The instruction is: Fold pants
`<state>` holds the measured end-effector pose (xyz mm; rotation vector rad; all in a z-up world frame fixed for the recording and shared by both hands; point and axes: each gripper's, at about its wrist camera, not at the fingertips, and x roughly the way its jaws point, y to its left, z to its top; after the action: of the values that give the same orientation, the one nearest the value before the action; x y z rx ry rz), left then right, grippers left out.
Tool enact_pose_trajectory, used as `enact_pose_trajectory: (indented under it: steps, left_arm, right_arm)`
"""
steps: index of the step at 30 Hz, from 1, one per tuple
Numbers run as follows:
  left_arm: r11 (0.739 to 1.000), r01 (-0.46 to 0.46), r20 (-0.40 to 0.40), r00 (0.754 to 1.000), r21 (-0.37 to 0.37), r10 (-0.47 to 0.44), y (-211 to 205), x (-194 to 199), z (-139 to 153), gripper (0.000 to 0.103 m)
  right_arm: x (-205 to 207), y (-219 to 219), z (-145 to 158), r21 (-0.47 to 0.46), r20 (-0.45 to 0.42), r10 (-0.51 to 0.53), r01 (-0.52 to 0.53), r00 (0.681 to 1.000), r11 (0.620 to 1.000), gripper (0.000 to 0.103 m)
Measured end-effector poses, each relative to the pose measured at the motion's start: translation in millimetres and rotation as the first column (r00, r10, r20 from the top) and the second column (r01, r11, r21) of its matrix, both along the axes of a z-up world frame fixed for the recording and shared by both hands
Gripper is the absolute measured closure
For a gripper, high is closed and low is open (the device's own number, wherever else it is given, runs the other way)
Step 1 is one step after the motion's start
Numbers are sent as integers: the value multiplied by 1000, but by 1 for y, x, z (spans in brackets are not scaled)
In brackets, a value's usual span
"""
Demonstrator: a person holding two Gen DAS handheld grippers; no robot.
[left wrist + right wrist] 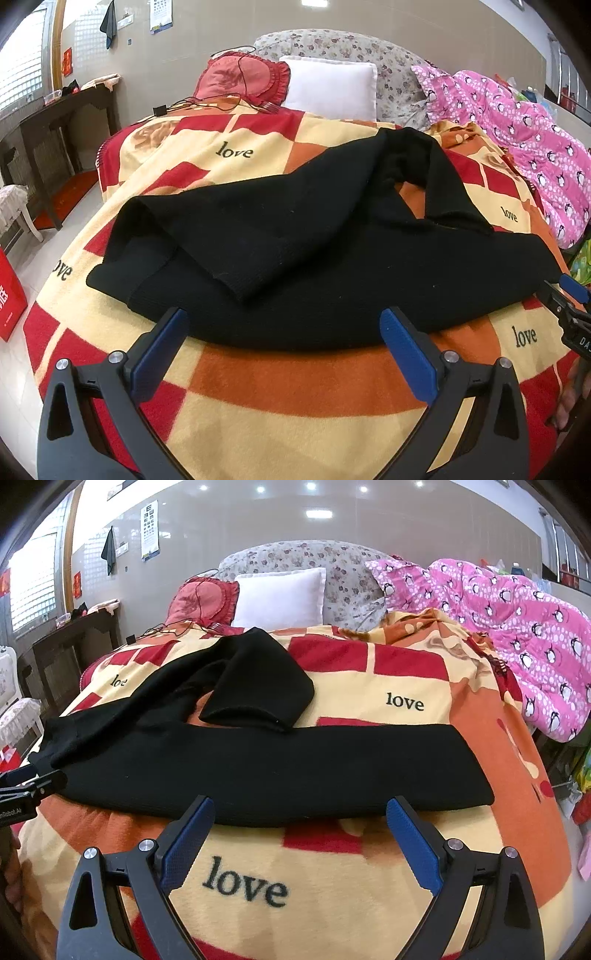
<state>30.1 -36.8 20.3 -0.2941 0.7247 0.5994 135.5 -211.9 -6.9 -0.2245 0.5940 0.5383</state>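
Observation:
Black pants lie crumpled across a red, orange and cream "love" blanket on a bed. One leg lies straight along the near edge, the other is bent back over itself. My left gripper is open and empty, its blue pads at the near hem of the pants. My right gripper is open and empty, at the near edge of the straight leg. The right gripper shows at the right edge of the left wrist view; the left gripper shows at the left edge of the right wrist view.
A pink penguin quilt is heaped on the bed's right side. A white pillow, a red cushion and a black cable lie at the head. A dark side table and a red box stand left.

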Motion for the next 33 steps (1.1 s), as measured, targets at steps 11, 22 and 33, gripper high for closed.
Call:
enact_pose_trajectory:
  steps: [11, 22, 33]
  left_arm:
    - [1000, 3, -1, 1000, -10, -3, 0, 0, 0, 0]
    - [1000, 1, -10, 1000, -26, -1, 3, 3, -3, 0]
    - [1000, 3, -11, 1000, -29, -4, 3, 3, -8, 0]
  right_arm:
    - [-2, -1, 2, 13, 7, -9, 9, 1000, 1000, 9]
    - [-2, -1, 0, 18, -2, -15, 15, 1000, 1000, 9]
    - [5, -5, -3, 25, -33, -23, 23, 999, 999, 9]
